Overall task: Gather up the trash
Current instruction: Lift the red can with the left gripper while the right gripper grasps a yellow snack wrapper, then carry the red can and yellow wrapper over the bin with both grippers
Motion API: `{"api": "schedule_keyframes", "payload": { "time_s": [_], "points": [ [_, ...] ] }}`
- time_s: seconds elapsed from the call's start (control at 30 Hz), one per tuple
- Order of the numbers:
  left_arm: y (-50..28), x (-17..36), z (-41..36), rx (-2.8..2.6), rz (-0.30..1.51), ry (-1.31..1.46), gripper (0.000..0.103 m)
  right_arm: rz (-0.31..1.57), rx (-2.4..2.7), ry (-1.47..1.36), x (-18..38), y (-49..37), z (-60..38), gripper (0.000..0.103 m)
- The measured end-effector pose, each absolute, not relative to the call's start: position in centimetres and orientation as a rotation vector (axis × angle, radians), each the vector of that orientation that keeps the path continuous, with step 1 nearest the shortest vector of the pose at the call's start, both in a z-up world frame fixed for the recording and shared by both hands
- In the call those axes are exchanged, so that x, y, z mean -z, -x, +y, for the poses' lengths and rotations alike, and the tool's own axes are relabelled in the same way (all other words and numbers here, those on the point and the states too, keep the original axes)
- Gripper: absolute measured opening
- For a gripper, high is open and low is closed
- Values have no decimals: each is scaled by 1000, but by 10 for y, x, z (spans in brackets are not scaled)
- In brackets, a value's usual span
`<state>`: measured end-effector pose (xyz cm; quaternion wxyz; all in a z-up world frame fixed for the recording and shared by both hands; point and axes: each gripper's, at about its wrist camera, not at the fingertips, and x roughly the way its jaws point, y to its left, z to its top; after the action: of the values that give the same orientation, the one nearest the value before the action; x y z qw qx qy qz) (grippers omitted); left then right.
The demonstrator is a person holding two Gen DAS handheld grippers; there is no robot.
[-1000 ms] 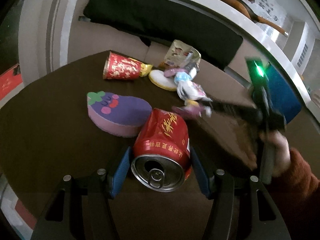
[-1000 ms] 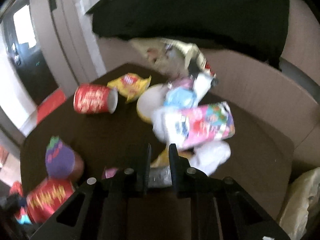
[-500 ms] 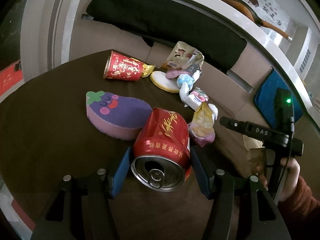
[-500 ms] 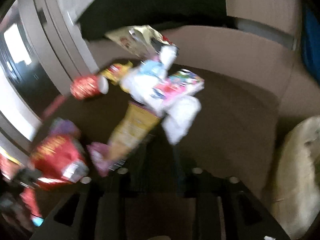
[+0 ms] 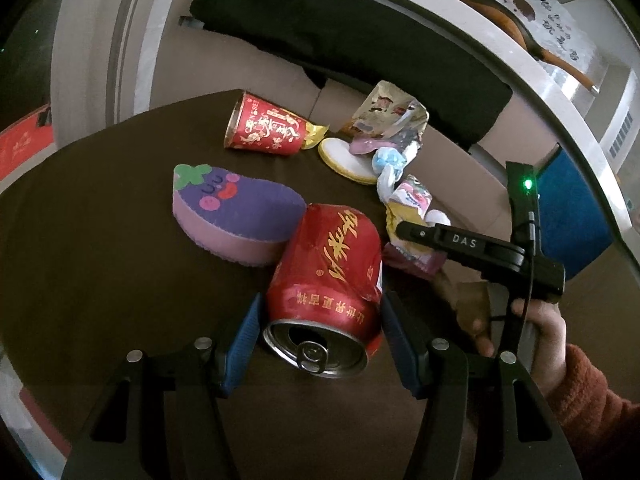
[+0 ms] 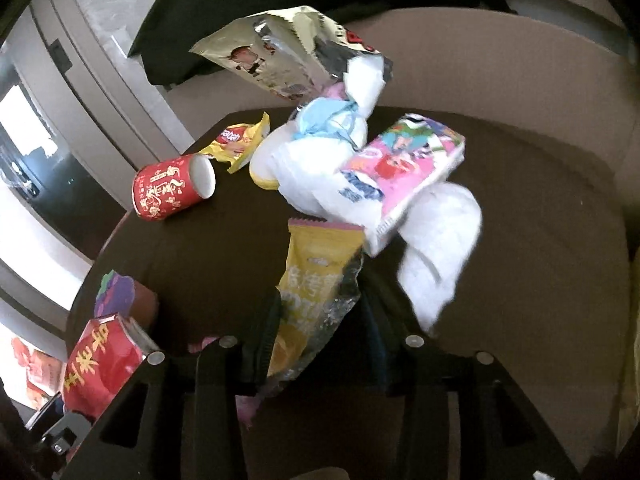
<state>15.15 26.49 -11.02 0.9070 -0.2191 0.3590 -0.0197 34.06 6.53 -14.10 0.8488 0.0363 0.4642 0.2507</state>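
Observation:
My left gripper (image 5: pixel 320 340) is shut on a dented red drink can (image 5: pixel 326 280), its opened top facing the camera, held low over the dark round table (image 5: pixel 100 280). The can also shows in the right wrist view (image 6: pixel 102 364). My right gripper (image 6: pixel 316 320) has its jaws apart around a yellow snack wrapper (image 6: pixel 316 280) lying on the table; it also shows in the left wrist view (image 5: pixel 400 232). Behind the wrapper lies a heap of trash: a pink snack pack (image 6: pixel 404 160), white tissue (image 6: pixel 440 252) and a silver foil bag (image 6: pixel 288 52).
A purple eggplant-shaped sponge (image 5: pixel 236 216) lies next to the can. A red paper cup (image 5: pixel 266 126) lies on its side at the back, with a yellow wrapper (image 6: pixel 238 140) and a yellow-rimmed lid (image 5: pixel 344 160) beside it. A beige sofa (image 6: pixel 500 68) curves behind the table.
My right gripper swung away from the heap and back, and its jaws have opened around the yellow wrapper. My left gripper stayed still, holding the can.

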Motion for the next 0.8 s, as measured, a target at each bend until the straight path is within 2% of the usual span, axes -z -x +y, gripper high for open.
{"api": "schedule_keyframes", "payload": {
  "time_s": [0.1, 0.13, 0.17, 0.37, 0.8],
  "points": [
    [-155, 112, 264, 35, 750, 456, 60, 966, -557, -30, 141, -341, 72, 37],
    [-156, 113, 264, 32, 752, 459, 60, 957, -582, -27, 140, -340, 73, 30],
    [-157, 113, 264, 28, 753, 463, 60, 946, -607, -26, 137, -337, 71, 11],
    [-166, 109, 262, 4, 741, 477, 59, 873, -601, -25, 113, -319, 45, 9],
    [-159, 68, 228, -14, 634, 332, 59, 793, -575, 9, 85, -284, -10, 9]
  ]
}}
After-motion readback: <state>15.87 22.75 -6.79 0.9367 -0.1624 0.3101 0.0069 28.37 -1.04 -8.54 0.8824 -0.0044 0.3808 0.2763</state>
